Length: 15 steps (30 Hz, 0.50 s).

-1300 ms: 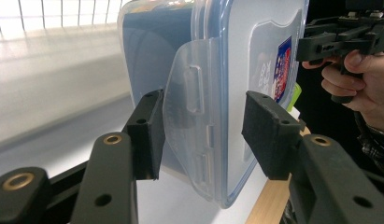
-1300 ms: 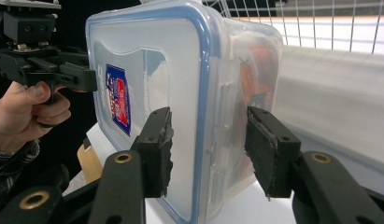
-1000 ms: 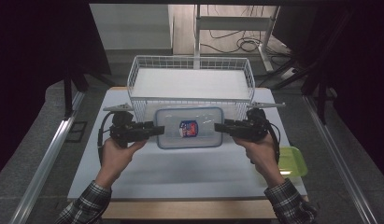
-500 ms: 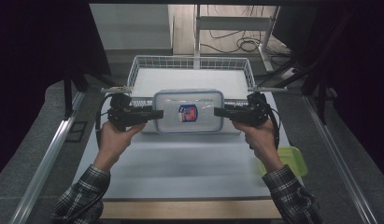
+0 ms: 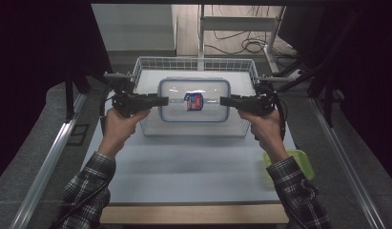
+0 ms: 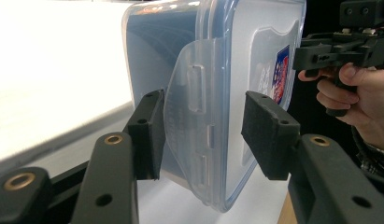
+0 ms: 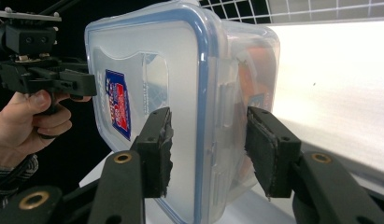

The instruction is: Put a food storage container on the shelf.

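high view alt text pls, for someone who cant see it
Two hand-held grippers, left and right, grip the short ends of a clear lidded box and hold it over a white wire basket at the far side of a white table. A green thing lies near the right sleeve.

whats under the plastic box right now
The wire basket and white tabletop lie below the box, which both grippers hold up by its ends. The basket floor straight beneath it is covered.
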{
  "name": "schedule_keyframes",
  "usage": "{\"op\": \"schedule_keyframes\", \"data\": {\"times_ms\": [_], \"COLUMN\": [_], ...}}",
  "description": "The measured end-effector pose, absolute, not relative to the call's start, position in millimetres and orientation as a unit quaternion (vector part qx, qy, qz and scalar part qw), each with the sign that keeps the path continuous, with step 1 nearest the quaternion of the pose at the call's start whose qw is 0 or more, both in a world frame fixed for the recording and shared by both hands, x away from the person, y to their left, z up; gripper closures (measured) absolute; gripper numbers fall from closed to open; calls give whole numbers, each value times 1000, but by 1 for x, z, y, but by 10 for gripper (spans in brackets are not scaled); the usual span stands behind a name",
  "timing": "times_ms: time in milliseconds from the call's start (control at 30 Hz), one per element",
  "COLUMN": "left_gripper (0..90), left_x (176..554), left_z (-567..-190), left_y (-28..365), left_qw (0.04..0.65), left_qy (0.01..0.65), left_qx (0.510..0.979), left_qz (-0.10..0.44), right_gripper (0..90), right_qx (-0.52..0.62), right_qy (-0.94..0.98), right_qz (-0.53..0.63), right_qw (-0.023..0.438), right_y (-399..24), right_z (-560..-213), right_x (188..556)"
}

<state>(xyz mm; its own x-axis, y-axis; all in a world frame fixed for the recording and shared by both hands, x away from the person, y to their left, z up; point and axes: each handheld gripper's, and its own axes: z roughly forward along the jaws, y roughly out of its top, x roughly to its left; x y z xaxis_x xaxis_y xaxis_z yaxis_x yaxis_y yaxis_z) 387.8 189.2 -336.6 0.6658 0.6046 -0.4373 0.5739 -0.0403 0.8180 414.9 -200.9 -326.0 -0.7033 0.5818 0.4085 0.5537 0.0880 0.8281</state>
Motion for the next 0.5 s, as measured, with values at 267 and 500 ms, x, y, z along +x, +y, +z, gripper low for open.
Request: {"op": "schedule_keyframes", "data": {"times_ms": [267, 500], "left_gripper": [509, 509], "left_x": [401, 412], "left_z": [-326, -317], "left_y": [193, 197], "left_qw": [564, 568], "left_qy": [412, 414], "left_qx": [715, 711], "left_qz": [15, 16], "right_gripper": [517, 517], "right_qx": [385, 386], "right_qy": [734, 731], "right_qz": [559, 562], "right_qw": [17, 19], "right_y": [-196, -192], "right_z": [-313, -301], "right_x": [429, 442]}}
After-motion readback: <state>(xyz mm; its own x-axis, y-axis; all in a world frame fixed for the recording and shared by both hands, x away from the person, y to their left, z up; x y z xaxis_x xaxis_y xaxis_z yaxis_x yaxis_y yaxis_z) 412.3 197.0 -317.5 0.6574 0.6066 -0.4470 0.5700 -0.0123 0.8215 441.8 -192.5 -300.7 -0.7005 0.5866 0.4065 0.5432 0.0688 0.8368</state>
